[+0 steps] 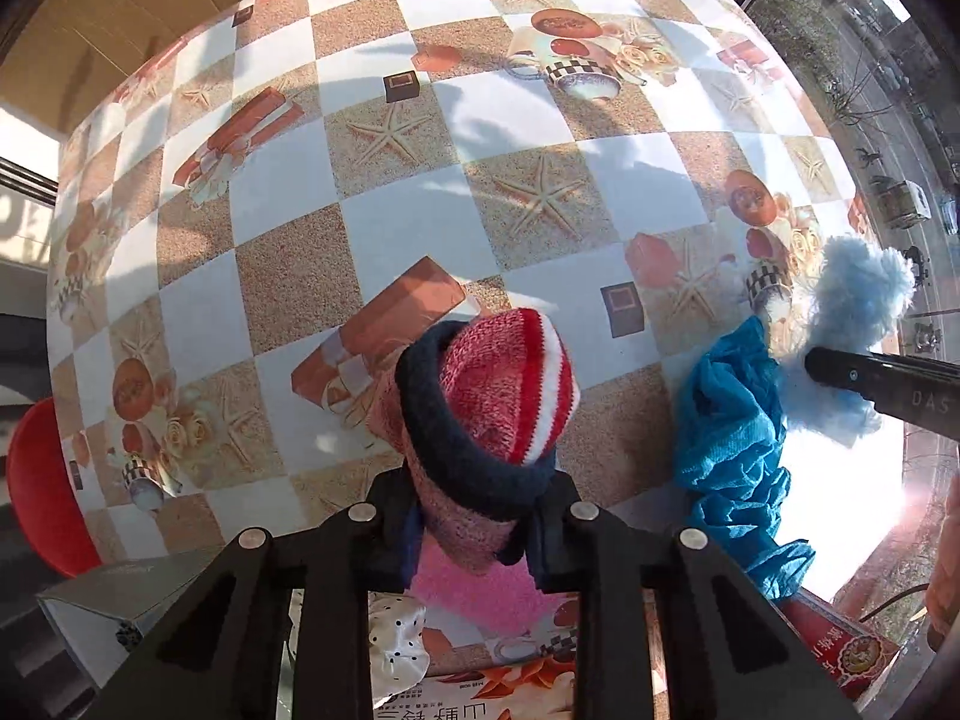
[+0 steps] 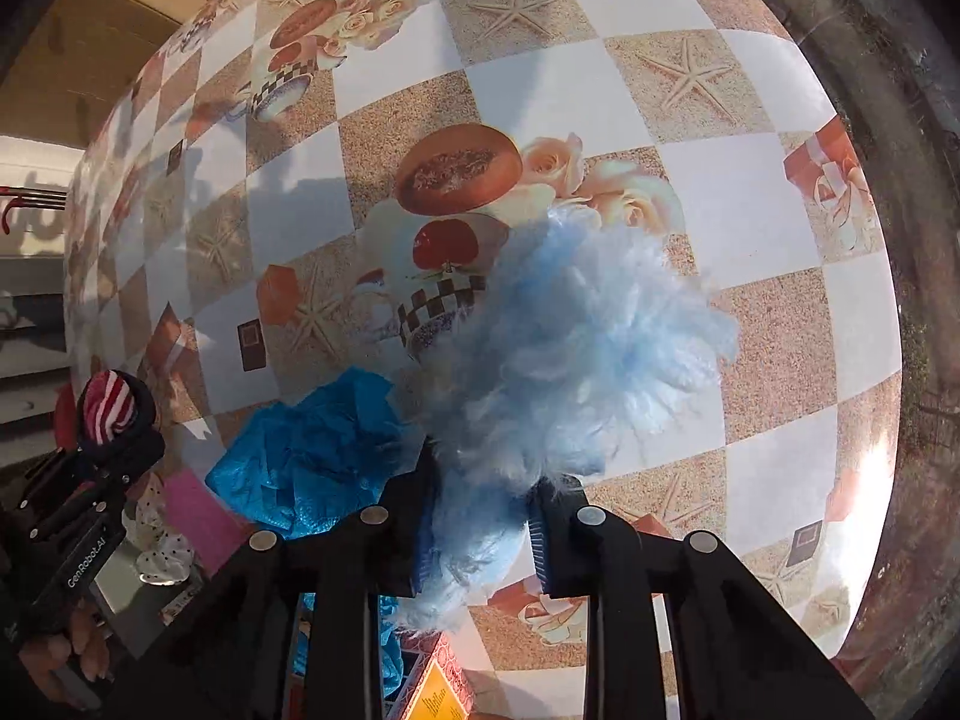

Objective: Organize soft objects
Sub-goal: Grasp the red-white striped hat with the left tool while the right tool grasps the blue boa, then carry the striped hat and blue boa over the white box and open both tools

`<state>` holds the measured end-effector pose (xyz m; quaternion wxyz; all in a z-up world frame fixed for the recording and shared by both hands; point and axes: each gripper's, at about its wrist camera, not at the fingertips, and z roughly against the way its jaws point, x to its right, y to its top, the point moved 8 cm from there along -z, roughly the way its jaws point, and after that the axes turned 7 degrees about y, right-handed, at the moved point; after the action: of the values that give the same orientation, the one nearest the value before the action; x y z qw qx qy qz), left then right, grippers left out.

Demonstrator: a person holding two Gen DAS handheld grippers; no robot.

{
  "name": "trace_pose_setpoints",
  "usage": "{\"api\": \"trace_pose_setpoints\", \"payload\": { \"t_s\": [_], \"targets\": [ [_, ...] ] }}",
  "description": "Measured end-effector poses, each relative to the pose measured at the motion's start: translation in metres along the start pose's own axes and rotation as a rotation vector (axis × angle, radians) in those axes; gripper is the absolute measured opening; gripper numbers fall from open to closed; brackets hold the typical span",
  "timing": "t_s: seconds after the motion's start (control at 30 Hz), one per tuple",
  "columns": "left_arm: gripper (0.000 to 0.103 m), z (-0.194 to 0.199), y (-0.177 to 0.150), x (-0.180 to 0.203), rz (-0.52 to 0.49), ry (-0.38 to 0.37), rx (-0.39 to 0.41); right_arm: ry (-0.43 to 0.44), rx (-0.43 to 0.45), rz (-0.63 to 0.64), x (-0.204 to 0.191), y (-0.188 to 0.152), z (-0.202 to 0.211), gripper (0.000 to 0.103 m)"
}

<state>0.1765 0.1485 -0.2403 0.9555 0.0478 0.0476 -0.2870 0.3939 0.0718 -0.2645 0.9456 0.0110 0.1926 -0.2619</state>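
Note:
My left gripper (image 1: 474, 531) is shut on a knitted sock (image 1: 486, 408), pink and red with white stripes and a dark navy cuff, held above the table; the sock also shows in the right wrist view (image 2: 111, 405). My right gripper (image 2: 477, 540) is shut on a fluffy light-blue soft item (image 2: 570, 348), lifted over the table; the fluffy item also shows at the right of the left wrist view (image 1: 852, 300). A crumpled bright-blue cloth (image 1: 732, 444) lies on the table beside it and also shows in the right wrist view (image 2: 312, 450).
The table has a checkered cloth (image 1: 420, 228) with starfish and cup prints. A pink cloth (image 1: 474, 588) and a white polka-dot fabric (image 1: 396, 642) lie below my left gripper. A red stool (image 1: 42, 480) stands left. Printed boxes (image 1: 852, 654) sit at the near edge.

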Motion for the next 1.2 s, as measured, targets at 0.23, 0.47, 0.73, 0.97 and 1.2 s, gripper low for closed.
{"api": "trace_pose_setpoints", "payload": {
  "t_s": [0.23,0.47,0.73,0.97,1.2],
  "targets": [
    [0.029,0.072,-0.032,-0.016,0.071,-0.06,0.1,0.103,0.117,-0.017,-0.01,-0.009,0.049,0.027],
    [0.029,0.115,-0.082,-0.032,0.103,-0.046,0.145,0.175,0.176,0.004,-0.031,-0.037,0.091,0.027],
    [0.029,0.136,-0.138,-0.061,0.14,-0.03,0.153,0.289,0.257,0.053,-0.102,-0.087,0.138,0.027],
    [0.029,0.145,-0.189,-0.09,0.138,0.051,0.168,0.357,0.169,0.173,-0.185,-0.153,0.113,0.027],
    [0.03,0.144,-0.238,-0.123,0.154,0.131,0.157,0.301,0.066,0.365,-0.255,-0.208,0.071,0.027]
  ]
}}
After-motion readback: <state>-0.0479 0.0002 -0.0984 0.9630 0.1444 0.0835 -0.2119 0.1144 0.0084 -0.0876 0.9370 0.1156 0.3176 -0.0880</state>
